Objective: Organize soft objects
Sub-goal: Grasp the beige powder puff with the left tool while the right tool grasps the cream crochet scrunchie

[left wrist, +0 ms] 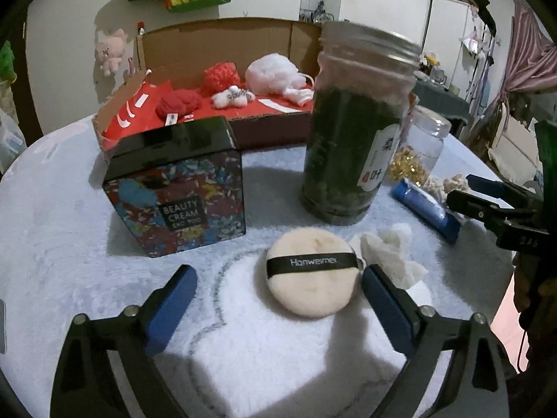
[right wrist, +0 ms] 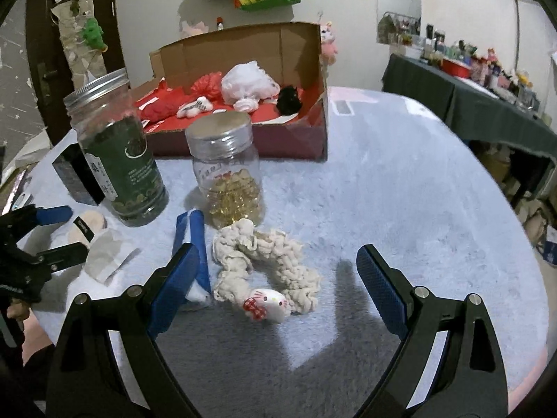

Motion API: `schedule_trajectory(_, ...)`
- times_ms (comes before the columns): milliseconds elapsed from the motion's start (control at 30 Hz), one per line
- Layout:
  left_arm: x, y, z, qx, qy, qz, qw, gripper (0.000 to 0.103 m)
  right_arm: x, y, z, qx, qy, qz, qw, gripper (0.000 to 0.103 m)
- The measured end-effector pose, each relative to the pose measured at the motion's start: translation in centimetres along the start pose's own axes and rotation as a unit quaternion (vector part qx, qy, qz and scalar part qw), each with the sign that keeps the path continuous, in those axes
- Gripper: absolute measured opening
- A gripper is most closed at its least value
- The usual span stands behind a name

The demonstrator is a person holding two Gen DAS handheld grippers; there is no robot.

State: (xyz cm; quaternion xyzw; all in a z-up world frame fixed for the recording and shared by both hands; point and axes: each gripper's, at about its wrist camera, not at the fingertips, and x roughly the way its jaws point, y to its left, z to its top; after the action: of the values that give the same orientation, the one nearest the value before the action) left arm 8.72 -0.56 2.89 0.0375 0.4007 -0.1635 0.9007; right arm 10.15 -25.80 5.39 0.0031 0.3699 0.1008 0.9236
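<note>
- Both claws of mine tilt down toward the fluffy pale blue table cover (right wrist: 400, 191), and both stand wide with nothing pinched.
- Left claw (left wrist: 278, 289): the round powder puff (left wrist: 312, 271) with its black band lies flat on the cover between my blue fingers (left wrist: 383, 299), nearer the right-hand one, which is just beside its edge; whether it touches I cannot tell.
- A crumpled white tissue (left wrist: 390, 250) lies just past that finger.
- Right claw (right wrist: 275, 278): the cream scrunchie (right wrist: 271, 261) with a small cat charm (right wrist: 268, 303) lies between my fingers, closer to the left-hand one, untouched.
- A blue tube (right wrist: 195, 244) lies against that left-hand finger's far side.
- Behind stand a green-filled jar (right wrist: 122, 160), a jar of yellow capsules (right wrist: 229, 174) and a patterned box (left wrist: 177, 191).
- Farther back, the cardboard box (right wrist: 299, 136) holds red, white and black soft things.
</note>
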Motion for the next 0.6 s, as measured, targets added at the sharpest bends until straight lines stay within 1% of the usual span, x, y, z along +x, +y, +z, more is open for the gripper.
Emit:
schedule_trajectory(33, 0.0, 0.0, 0.0, 0.003, -0.001, -0.002, 1.0000, 0.089, 0.1, -0.1, -0.1, 0.001, 0.003, 0.005, 1.000, 0.083)
schedule_trajectory(67, 0.0, -0.1, 0.0, 0.006, -0.003, -0.005, 1.0000, 0.079, 0.4, -0.2, -0.2, 0.005, 0.009, 0.017, 1.000, 0.068)
schedule_trajectory(100, -0.1, -0.2, 0.0, 0.011, -0.006, -0.010, 0.9999, 0.073, 0.6, -0.2, -0.2, 0.010, 0.015, 0.031, 0.999, 0.058)
schedule_trajectory(133, -0.2, -0.3, 0.0, 0.016, -0.008, -0.015, 0.9997, 0.058, 0.9, -0.4, -0.3, 0.016, 0.022, 0.046, 0.999, 0.045)
schedule_trajectory(167, -0.3, -0.4, 0.0, 0.018, -0.011, -0.020, 0.9996, 0.041, 0.9, -0.4, -0.4, 0.018, 0.022, 0.051, 0.998, 0.042)
schedule_trajectory(200, -0.5, -0.4, 0.0, 0.016, -0.012, -0.031, 0.9993, 0.038, 0.6, -0.3, -0.5, 0.011, 0.011, 0.050, 0.999, 0.037)
schedule_trajectory(233, -0.6, -0.3, 0.2, 0.012, -0.014, -0.036, 0.9992, 0.033, 0.2, -0.2, -0.5, 0.009, 0.004, 0.054, 0.998, 0.031)
schedule_trajectory(267, -0.8, -0.2, 0.2, 0.010, -0.017, -0.039, 0.9990, 0.025, -0.2, -0.1, -0.5, 0.010, -0.006, 0.058, 0.998, 0.031)
schedule_trajectory(300, -1.0, -0.3, 0.4, 0.011, -0.021, -0.045, 0.9987, 0.022, -0.7, 0.1, -0.4, 0.010, -0.018, 0.059, 0.998, 0.030)
schedule_trajectory(367, -1.5, -0.4, 0.5, 0.015, -0.026, -0.043, 0.9986, 0.012, -1.7, 0.5, -0.1, 0.004, -0.038, 0.056, 0.998, 0.029)
schedule_trajectory(467, -2.2, -0.3, 0.6, 0.013, -0.033, -0.053, 0.9980, 0.011, -2.7, 1.2, 0.3, 0.000, -0.052, 0.077, 0.996, 0.029)
schedule_trajectory(600, -3.1, -0.4, 0.7, 0.011, -0.043, -0.064, 0.9970, 0.011, -3.3, 2.8, 0.4, -0.011, -0.057, 0.107, 0.993, 0.029)
